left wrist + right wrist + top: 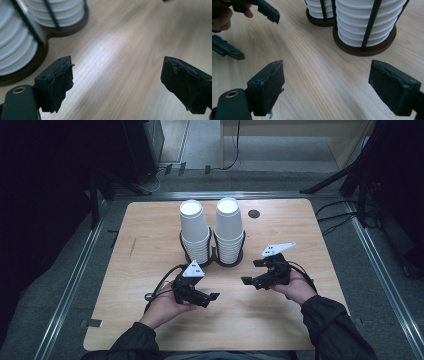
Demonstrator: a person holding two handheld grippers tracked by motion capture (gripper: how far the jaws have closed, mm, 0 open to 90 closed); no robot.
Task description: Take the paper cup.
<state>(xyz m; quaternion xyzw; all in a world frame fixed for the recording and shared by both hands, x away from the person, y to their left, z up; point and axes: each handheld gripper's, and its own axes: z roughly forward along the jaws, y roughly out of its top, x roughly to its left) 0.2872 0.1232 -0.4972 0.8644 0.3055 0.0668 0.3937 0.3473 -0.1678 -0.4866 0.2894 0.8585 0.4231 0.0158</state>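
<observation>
1. Paper cups: two upside-down stacks, left stack (194, 231) and right stack (229, 227), at the table's far centre. Probably light, thin-walled, crushable; best gripped gently on the top cup's side wall.
2. Holder (215, 256): dark twin-ring wire rack holding both stacks.
3. Left gripper (209, 297) and right gripper (252, 272): jaws spread, empty, near the rack.
4. Table (280, 315): bare wood.

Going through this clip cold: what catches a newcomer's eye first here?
Two tall stacks of white paper cups, upside down in a dark wire double holder, stand at the middle of the light wooden table. Nearer the person, the left gripper and right gripper are held over bare wood, both with jaws wide open and holding nothing.
</observation>
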